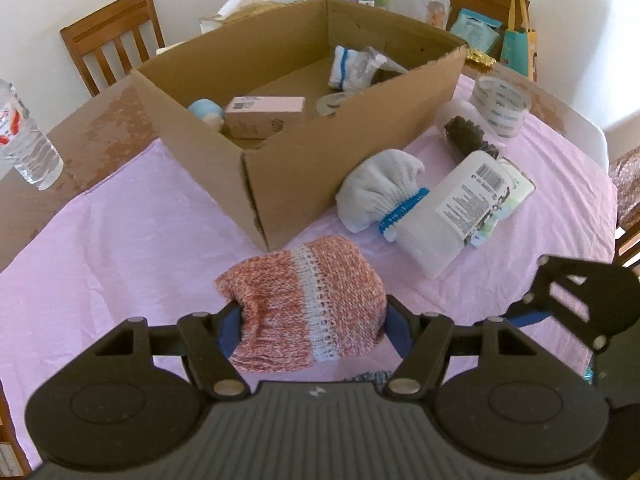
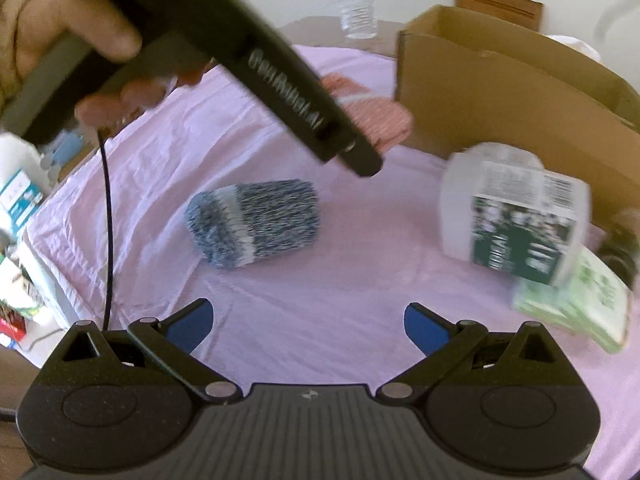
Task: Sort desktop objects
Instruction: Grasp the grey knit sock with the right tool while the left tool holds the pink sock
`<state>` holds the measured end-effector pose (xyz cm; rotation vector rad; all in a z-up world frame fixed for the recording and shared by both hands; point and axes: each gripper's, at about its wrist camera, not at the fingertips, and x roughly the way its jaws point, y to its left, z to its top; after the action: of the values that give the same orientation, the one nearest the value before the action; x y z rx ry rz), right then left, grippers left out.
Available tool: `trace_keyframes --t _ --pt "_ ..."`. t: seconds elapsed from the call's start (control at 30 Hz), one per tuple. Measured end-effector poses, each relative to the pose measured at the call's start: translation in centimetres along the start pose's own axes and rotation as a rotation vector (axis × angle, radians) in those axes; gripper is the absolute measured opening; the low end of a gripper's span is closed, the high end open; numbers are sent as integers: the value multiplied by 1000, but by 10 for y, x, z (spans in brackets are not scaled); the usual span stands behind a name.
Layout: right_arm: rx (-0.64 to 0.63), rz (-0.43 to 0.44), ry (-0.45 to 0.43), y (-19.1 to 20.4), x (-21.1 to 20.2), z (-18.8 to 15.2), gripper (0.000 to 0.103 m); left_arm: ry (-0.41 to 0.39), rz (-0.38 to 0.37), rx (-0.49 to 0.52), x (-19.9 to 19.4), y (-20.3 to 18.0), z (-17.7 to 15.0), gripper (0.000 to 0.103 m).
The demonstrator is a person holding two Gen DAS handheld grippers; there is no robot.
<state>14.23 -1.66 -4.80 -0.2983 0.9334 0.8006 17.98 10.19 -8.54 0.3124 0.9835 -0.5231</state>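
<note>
Cardboard box point(image 1: 320, 168) holds our pink carton point(image 1: 264, 116) and rolled socks point(image 1: 344, 66); left gripper point(image 1: 312, 330) clamps red knit sock point(image 1: 304, 300), right gripper point(image 2: 308, 326) gapes empty

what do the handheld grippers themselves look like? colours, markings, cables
Both match: left gripper and right gripper have matte black linkage arms with silver pivot pins, blue fingers and a ribbed dark grey body with a small white logo. The right wrist view shows the left one's black handle with pale lettering, a thin black cable and a beige sleeve.
</note>
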Motion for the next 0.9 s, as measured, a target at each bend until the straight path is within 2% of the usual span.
trace_keyframes --t 0.33,0.7,0.8,0.9 --pt "-113 30 -10 23 31 21 103 -15 12 -18 -10 12 -5 70" --pt "-203 41 -27 36 47 37 103 -24 18 -35 -14 18 -5 70" --pt "-202 50 -29 35 47 40 99 -25 17 -36 -14 18 -5 70" --pt "-205 52 -30 36 45 43 91 -25 21 -38 -15 19 -5 70"
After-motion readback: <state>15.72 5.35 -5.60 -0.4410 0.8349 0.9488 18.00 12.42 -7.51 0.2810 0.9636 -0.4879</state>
